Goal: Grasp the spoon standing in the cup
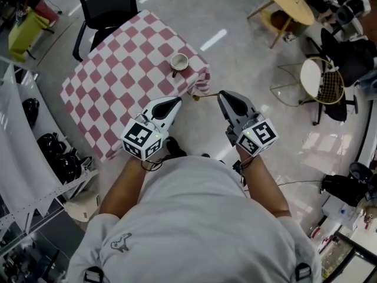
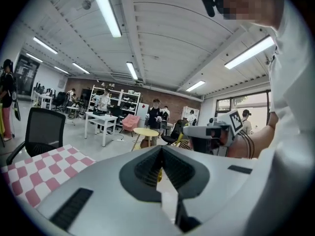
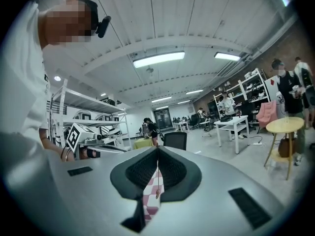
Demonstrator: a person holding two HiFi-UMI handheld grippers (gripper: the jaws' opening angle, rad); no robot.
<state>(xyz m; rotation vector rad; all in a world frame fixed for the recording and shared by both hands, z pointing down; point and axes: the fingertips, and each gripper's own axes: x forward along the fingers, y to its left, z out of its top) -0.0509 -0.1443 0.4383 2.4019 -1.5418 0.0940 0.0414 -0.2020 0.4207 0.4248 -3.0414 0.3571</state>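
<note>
A thin gold spoon hangs level in the air, off the table's right edge. My right gripper is shut on its handle end, and the bowl points left. In the right gripper view the spoon shows as a thin line in the slit between the closed jaws. A white cup stands upright on the red-checked table near its right corner, with no spoon in it. My left gripper is shut on nothing, its tip just left of the spoon's bowl. A yellow glint of the spoon shows past its jaws.
A black office chair stands behind the table. A metal shelf with dark helmets runs along the left. To the right are a round wooden table and a wire chair with a racket. Several people stand in the far room.
</note>
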